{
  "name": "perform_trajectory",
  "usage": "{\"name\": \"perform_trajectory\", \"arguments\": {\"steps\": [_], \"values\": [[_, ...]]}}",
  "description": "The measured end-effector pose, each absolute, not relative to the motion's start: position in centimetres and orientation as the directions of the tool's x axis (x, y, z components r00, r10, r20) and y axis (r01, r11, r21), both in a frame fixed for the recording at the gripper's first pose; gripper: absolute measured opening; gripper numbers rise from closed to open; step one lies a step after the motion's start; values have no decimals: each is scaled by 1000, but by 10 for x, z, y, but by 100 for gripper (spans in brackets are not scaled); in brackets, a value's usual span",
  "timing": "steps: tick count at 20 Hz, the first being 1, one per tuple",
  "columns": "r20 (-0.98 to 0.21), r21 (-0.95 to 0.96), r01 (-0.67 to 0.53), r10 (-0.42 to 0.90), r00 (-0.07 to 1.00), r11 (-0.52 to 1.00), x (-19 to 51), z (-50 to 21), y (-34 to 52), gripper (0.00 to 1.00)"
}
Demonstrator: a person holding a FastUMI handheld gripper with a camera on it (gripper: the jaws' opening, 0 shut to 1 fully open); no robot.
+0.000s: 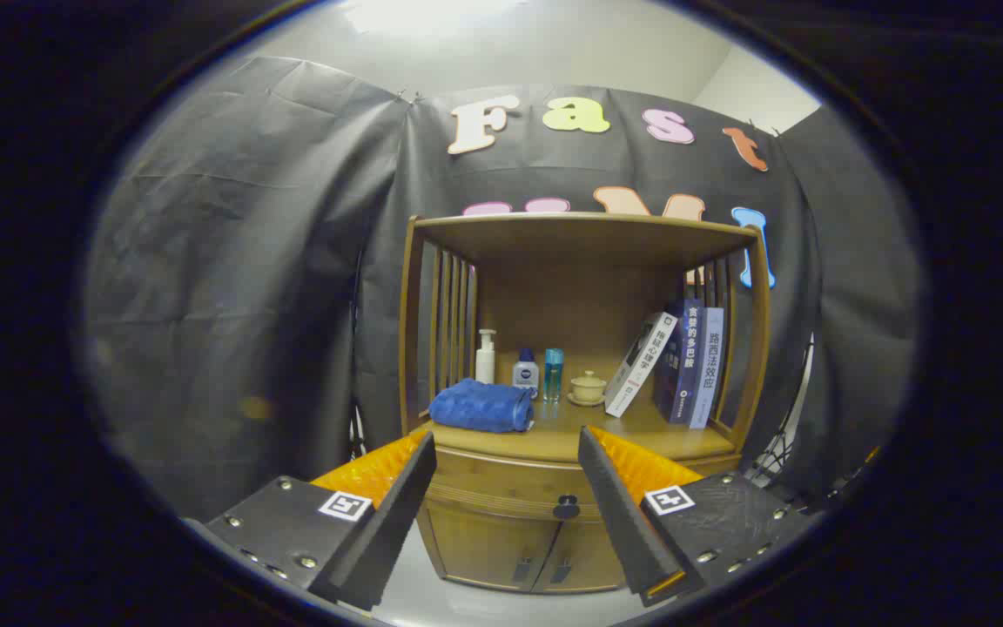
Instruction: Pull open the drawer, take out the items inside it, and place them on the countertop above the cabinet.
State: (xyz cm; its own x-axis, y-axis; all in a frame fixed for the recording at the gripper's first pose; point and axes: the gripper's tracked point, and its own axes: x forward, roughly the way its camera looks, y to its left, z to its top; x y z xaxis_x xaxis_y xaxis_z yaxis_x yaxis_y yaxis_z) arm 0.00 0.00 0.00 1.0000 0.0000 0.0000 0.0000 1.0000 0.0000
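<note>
Gripper: my gripper (507,446) has its fingers spread wide and released, grasping nothing; it is held level in front of the cabinet, well short of it.
Fingers: my left finger (393,501) and right finger (615,505) frame the drawer front, with no contact on either.
Cabinet: the wooden cabinet (584,261) stands upright against the cloth wall, its open front facing me.
Drawer: the drawer (501,483) sits just under the cabinet's countertop, fully closed; its long axis runs left to right across the cabinet and its face points straight at me. Contents cannot be seen.
Drawer knob: a dark knob (566,507) sits at the middle of the drawer's lower edge, between my fingers and beyond them.
Lower doors: two doors (514,549) below the drawer, both closed.
Countertop: the countertop (641,435) above the drawer forms the floor of the cabinet's open bay.
Bay contents, left side: a folded blue towel (482,406) at the front; behind it a white pump bottle (486,356).
Bay contents, centre: a small white bottle with a blue cap (526,372), a blue glass (554,374) beside it, then a lidded cup on a saucer (588,387).
Bay contents, right side: a white book (639,364) leaning rightward against two upright blue books (695,364).
</note>
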Motion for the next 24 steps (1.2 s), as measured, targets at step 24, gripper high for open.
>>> {"name": "perform_trajectory", "arguments": {"steps": [24], "values": [[-60, 29, 137, -135, 989, 990, 4, -52, -45, 99]]}}
